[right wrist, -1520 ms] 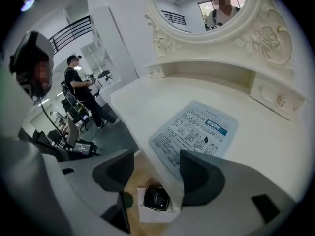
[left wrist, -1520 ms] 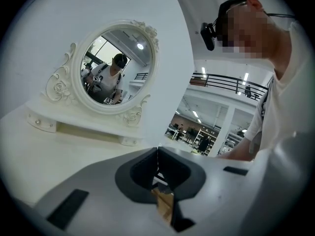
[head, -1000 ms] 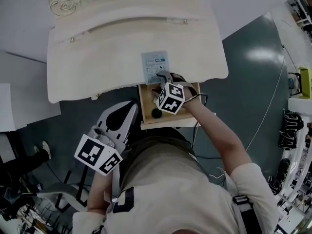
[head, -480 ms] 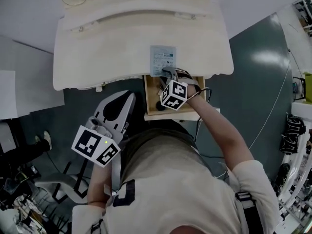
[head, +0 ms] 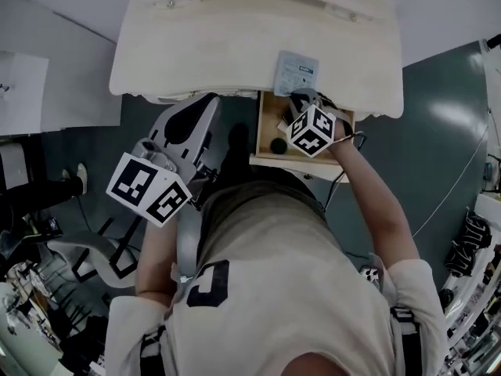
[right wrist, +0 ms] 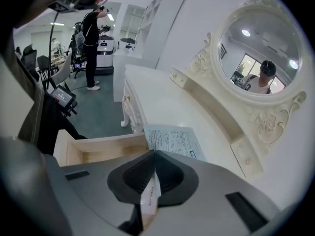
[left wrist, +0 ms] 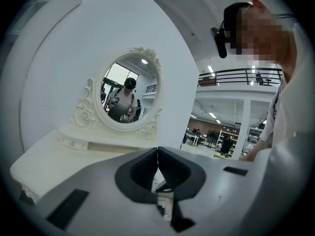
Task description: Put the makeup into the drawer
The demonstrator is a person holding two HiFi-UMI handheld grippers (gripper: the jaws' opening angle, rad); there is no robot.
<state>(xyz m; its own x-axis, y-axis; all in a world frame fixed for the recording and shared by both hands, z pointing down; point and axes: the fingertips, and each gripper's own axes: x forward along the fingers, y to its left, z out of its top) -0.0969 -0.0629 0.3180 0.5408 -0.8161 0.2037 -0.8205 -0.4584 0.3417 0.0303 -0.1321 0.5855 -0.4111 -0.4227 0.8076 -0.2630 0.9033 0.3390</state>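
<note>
A light-blue printed makeup packet (head: 297,72) (right wrist: 172,140) lies at the front edge of the white dressing table (head: 235,45), just above the open wooden drawer (head: 266,124) (right wrist: 93,149). My right gripper (head: 300,97) (right wrist: 154,155) hangs over the drawer with its tips at the packet's near edge. Its jaws have just been closing and are now shut, with a thin white printed strip of the packet pinched between them. A small black round item (head: 278,145) lies in the drawer. My left gripper (head: 208,102) (left wrist: 157,156) is shut on nothing, left of the drawer at the table's front edge.
An ornate oval mirror (right wrist: 261,58) (left wrist: 129,93) stands at the back of the table behind a raised shelf. The person's body fills the lower half of the head view. A chair (head: 86,253) and dark floor lie to the left.
My left gripper has come up and forward to the table's front edge. The right gripper has stayed at the packet above the drawer.
</note>
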